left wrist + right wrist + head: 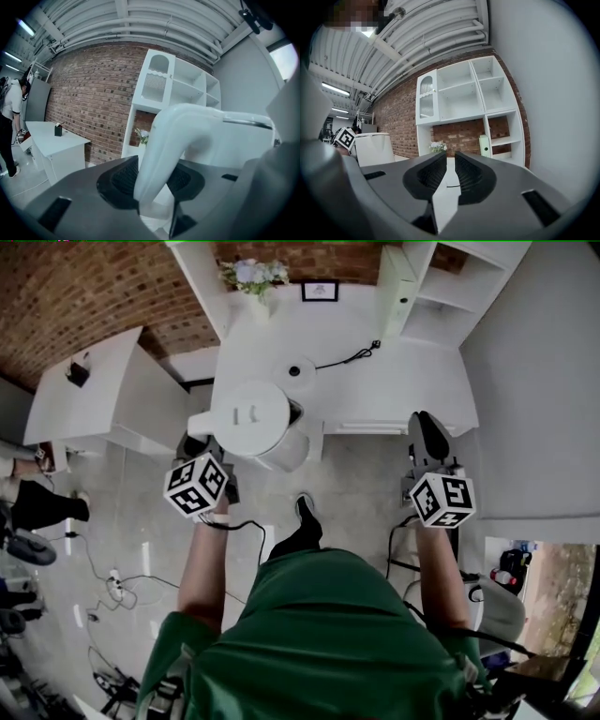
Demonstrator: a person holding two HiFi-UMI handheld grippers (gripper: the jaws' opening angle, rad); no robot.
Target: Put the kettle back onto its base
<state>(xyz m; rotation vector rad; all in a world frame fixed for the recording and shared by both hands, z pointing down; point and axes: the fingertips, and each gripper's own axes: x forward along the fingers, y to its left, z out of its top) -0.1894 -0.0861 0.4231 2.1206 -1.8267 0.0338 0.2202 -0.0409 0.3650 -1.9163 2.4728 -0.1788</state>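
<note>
Only the left gripper [152, 180] pinched the kettle [253, 418] handle [161, 140] in its fingers [119, 180]; the right gripper [447, 171] had its own barely apart, empty. Landing off-centre on the base [298, 371] could tip it.

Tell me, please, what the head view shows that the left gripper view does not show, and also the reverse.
Only the head view: the round kettle base with its cord on the white table, the right claw, and the person's green shirt.
Only the left gripper view: the left claw closed on the handle, and a second person standing at the far left.
Both: the white kettle, the brick wall and the flowers.
</note>
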